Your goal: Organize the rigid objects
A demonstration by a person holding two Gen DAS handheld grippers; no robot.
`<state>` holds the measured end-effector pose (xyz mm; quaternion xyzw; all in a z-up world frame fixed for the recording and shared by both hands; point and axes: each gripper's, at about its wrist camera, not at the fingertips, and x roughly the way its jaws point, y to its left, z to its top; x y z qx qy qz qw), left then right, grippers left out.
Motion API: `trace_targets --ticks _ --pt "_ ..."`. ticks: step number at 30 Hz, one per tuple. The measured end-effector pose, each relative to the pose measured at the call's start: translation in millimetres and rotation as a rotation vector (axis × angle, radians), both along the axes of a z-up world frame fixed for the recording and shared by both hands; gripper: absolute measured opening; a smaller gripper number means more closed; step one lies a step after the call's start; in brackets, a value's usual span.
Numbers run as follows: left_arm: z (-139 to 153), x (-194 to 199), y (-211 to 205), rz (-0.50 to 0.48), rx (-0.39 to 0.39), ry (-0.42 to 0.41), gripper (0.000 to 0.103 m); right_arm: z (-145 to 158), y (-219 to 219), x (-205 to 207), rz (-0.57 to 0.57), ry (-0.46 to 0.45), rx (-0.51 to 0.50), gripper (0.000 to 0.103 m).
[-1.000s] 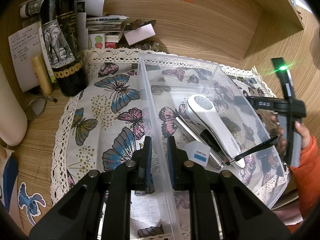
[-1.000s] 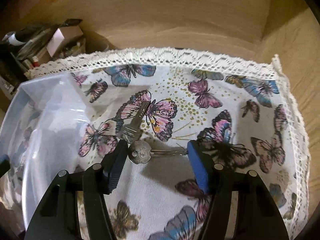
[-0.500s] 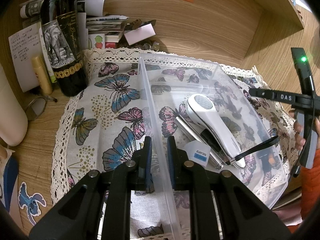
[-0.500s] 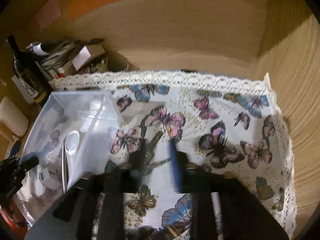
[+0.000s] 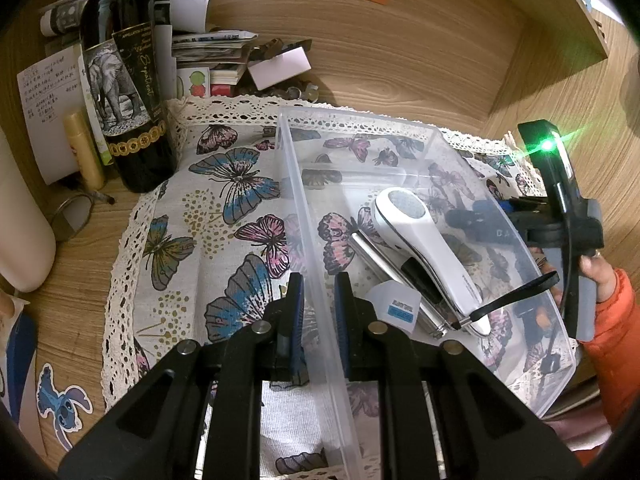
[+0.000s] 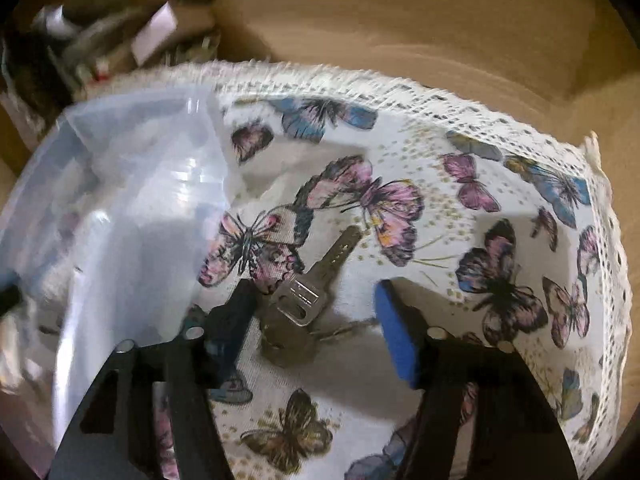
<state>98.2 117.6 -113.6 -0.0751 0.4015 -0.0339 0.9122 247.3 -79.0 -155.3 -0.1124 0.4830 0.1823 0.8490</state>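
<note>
A bunch of silver keys (image 6: 300,304) lies on the butterfly cloth (image 6: 500,220), just right of the clear plastic bin (image 6: 132,208). My right gripper (image 6: 316,328) straddles the keys with its jaws opening. The left finger stands close beside the keys and the blue right pad (image 6: 396,340) is well apart from them. My left gripper (image 5: 320,312) is shut on the near part of the bin's left wall (image 5: 304,200). Inside the bin lie a white handheld device (image 5: 424,248), a metal rod (image 5: 384,268) and a small clear packet (image 5: 396,304).
A dark wine bottle (image 5: 124,92), a yellow tube (image 5: 84,148) and stacked papers (image 5: 208,52) crowd the back left. Wooden walls close the back and right. A hand in an orange sleeve (image 5: 608,304) is at the bin's right side.
The right gripper pulled back and blurred with its jaws narrower, then came down close over the keys again with its jaws wider. The keys have shifted slightly. The left gripper has not moved.
</note>
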Motion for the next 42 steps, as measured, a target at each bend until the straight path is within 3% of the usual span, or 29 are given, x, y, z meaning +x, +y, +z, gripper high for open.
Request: trace_targets --ticks 1,3,7,12,21,28,35,42 --pt "0.1 0.1 0.0 0.0 0.0 0.0 0.015 -0.2 1.6 -1.3 0.017 -0.006 -0.005 0.048" --pt "0.1 0.1 0.0 0.001 0.001 0.0 0.015 1.6 1.3 -4.1 0.032 0.001 0.009 0.026" --pt "0.1 0.2 -0.2 0.001 -0.001 -0.001 0.015 4.8 -4.5 -9.1 0.024 -0.012 -0.001 0.026" --pt "0.0 0.0 0.0 0.001 0.0 0.001 0.015 22.5 -21.3 -21.0 -0.003 -0.055 0.061 0.026" --pt "0.1 0.1 0.1 0.001 0.0 0.001 0.015 99.9 -21.6 -52.4 0.019 -0.238 0.174 0.026" --pt "0.1 0.2 0.2 0.0 -0.001 0.0 0.015 140.9 -2.2 -82.7 0.108 -0.337 0.256 0.026" --pt "0.2 0.2 0.1 0.001 -0.001 0.001 0.015 148.7 20.8 -99.4 0.208 -0.337 0.313 0.026" --pt "0.2 0.2 0.0 0.0 -0.001 0.0 0.015 119.3 47.1 -101.0 0.281 -0.249 0.28 0.026"
